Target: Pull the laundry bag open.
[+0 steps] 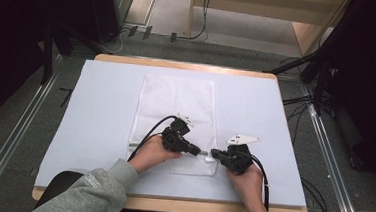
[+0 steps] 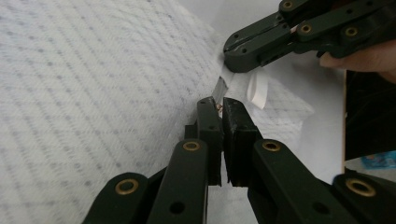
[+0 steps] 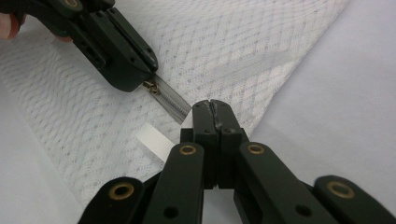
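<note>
At the bottom of the high view, two hands come in; a grey sleeve covers the left forearm at the lower left. The left hand-held gripper lies just below the middle of the frame, and the right hand-held gripper faces it from the right, their tips near each other.

Both work at the lower edge of a white mesh bag, which lies flat in the middle of the white surface. A zipper runs along this edge of the bag.

In the left gripper view, the jaws of the left hand-held gripper are nearly together and pinch the small brass zipper pull at their tips. In the right gripper view, the right hand-held gripper has its jaws pressed together on the end of the bag's edge, just beside the end of the zipper. A short white ribbon tab sticks out from the bag near it, at the lower left of that frame.

Beyond the surface, at the top of the high view, grey floor and black cables are seen.
</note>
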